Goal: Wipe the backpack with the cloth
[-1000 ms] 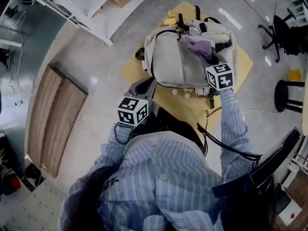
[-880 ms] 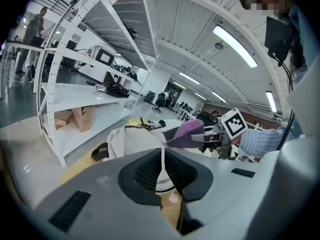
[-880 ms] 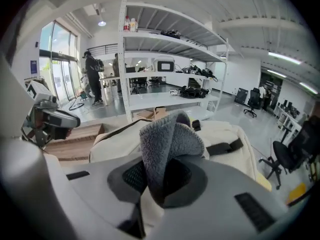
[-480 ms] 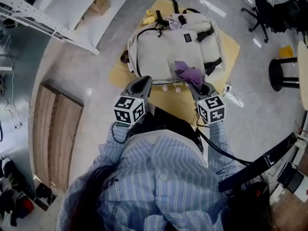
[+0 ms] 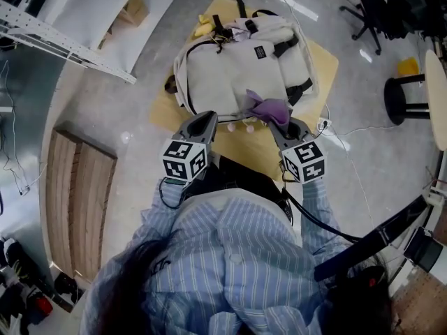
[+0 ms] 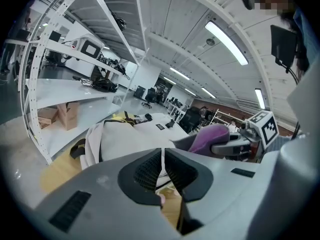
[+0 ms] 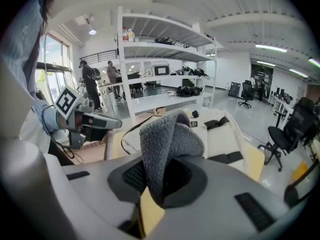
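A cream backpack (image 5: 237, 68) lies flat on a yellow wooden table (image 5: 276, 149) in the head view. My right gripper (image 5: 283, 125) is shut on a purple cloth (image 5: 267, 107), which rests at the backpack's near edge. In the right gripper view the cloth (image 7: 167, 144) stands up grey between the jaws, with the backpack (image 7: 220, 131) behind it. My left gripper (image 5: 204, 123) hovers at the backpack's near left edge, shut on nothing. The left gripper view shows its jaws pressed together above the backpack (image 6: 127, 139) and the cloth (image 6: 212, 136) at right.
A white shelving rack (image 5: 70, 26) stands to the left. Wooden boards (image 5: 77, 201) lie on the floor at left. A black stool (image 5: 405, 100) and office chair (image 5: 374, 9) are at right. A cable (image 5: 335, 135) trails off the table's right edge. Two people (image 7: 100, 86) stand far off.
My right gripper has drawn the cloth back from the backpack's top toward its near edge. The left gripper has held its place.
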Action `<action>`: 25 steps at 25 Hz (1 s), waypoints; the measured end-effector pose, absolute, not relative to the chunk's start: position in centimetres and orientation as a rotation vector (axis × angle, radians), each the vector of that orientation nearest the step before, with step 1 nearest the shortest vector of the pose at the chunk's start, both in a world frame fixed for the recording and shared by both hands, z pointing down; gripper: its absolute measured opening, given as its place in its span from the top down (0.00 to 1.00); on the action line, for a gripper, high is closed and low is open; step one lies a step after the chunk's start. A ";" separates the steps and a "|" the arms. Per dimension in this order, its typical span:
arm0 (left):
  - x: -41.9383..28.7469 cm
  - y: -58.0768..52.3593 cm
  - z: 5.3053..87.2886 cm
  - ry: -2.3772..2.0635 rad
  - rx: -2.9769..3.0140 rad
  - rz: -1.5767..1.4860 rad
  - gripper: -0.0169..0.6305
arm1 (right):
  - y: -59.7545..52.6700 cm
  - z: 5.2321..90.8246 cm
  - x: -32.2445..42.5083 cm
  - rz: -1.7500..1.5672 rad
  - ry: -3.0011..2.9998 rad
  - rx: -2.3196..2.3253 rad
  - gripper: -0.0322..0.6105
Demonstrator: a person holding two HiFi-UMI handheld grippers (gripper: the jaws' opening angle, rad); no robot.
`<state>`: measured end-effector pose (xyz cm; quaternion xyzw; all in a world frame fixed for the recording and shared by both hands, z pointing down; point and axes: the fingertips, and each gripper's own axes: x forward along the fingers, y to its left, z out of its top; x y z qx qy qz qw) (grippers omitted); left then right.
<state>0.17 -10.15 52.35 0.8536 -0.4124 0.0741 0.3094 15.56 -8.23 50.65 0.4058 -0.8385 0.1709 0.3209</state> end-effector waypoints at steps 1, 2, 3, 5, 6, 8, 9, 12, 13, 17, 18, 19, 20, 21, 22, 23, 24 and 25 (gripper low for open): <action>0.2 -10.2 52.3 -1.094 2.253 0.195 0.94 | -9.4 49.9 15.8 0.424 -2.218 1.073 0.87; 0.1 -10.2 52.3 -1.099 2.250 0.193 0.94 | -10.7 49.2 16.0 0.395 -2.232 1.075 0.87; 0.1 -10.2 52.2 -1.105 2.247 0.192 0.94 | -12.1 48.5 16.2 0.363 -2.244 1.074 0.87; 0.1 -10.3 52.2 -1.119 2.242 0.189 0.94 | -15.0 47.6 16.7 0.299 -2.256 1.064 0.87; 0.1 -10.4 52.1 -1.126 2.239 0.187 0.94 | -16.5 47.3 17.0 0.267 -2.253 1.059 0.87; 0.1 -10.6 52.0 -1.140 2.235 0.184 0.94 | -19.6 46.8 17.5 0.196 -2.237 1.055 0.87; 0.1 -10.7 51.9 -1.147 2.234 0.183 0.94 | -21.2 46.5 17.8 0.160 -2.228 1.053 0.87; -0.2 -11.1 51.7 -1.170 2.231 0.183 0.94 | -26.1 45.9 18.0 0.065 -2.204 1.041 0.87; -0.3 -11.2 51.6 -1.178 2.229 0.181 0.94 | -27.7 45.8 18.0 0.038 -2.192 1.034 0.87; -1.1 -11.5 51.4 -1.222 2.206 0.173 0.94 | -33.7 45.7 17.6 0.000 -2.149 1.031 0.87; -1.5 -11.4 51.4 -1.235 2.196 0.171 0.94 | -35.0 45.7 17.4 0.008 -2.146 1.043 0.87; -1.8 -11.4 51.4 -1.248 2.185 0.169 0.94 | -36.1 45.6 17.1 0.018 -2.147 1.059 0.87; -2.2 -11.2 51.4 -1.261 2.174 0.167 0.94 | -37.1 45.6 16.7 0.024 -2.149 1.073 0.87; -2.5 -11.1 51.5 -1.272 2.164 0.167 0.94 | -38.0 45.8 16.3 0.028 -2.149 1.084 0.87; -2.8 -11.0 51.6 -1.281 2.155 0.167 0.94 | -38.7 46.2 16.1 0.031 -2.141 1.089 0.87; -3.1 -10.8 51.7 -1.289 2.147 0.167 0.94 | -39.3 46.7 15.9 0.032 -2.124 1.088 0.87; -3.4 -10.7 51.8 -1.297 2.140 0.167 0.94 | -39.6 47.5 15.9 0.034 -2.098 1.082 0.87; -3.6 -10.6 51.9 -1.303 2.134 0.165 0.94 | -39.6 48.4 15.9 0.037 -2.068 1.071 0.87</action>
